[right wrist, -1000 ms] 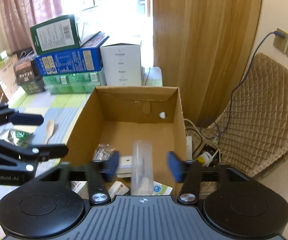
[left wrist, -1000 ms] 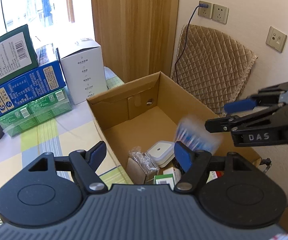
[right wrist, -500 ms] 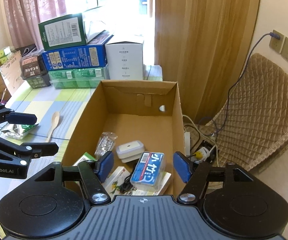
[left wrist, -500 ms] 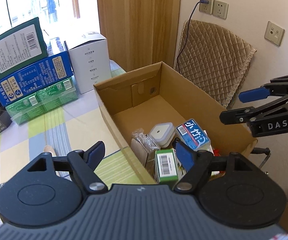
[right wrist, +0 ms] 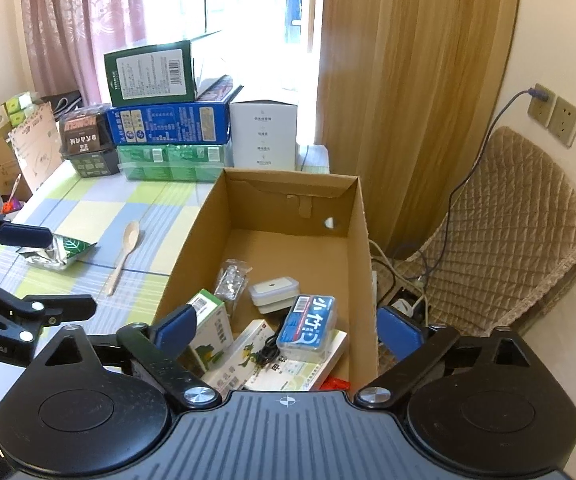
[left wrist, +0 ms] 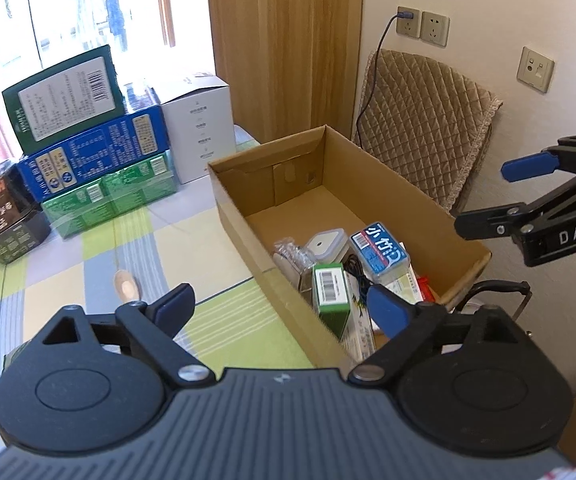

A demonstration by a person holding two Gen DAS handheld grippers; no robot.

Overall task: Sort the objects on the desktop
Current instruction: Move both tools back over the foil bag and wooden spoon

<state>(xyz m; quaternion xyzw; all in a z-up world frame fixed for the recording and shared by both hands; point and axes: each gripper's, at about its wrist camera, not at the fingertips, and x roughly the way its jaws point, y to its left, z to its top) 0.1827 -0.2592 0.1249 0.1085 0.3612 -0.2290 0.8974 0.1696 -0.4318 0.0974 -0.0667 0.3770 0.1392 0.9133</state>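
While both your left hand-held gripper [left wrist: 279, 302] and right hand-held gripper [right wrist: 288, 326] spread empty, the pale wooden spoon [right wrist: 123, 254] on the bench [right wrist: 87, 208] looks light and stiff; take its slim handle.

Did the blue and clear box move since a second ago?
Yes. The blue box dropped from between the right gripper fingers down into the cardboard box, landing beside the white container.

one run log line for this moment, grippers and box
left gripper: opening, nothing between | right gripper: opening, nothing between | blue-label case: lying in cardboard box | wooden spoon: on table, outside box
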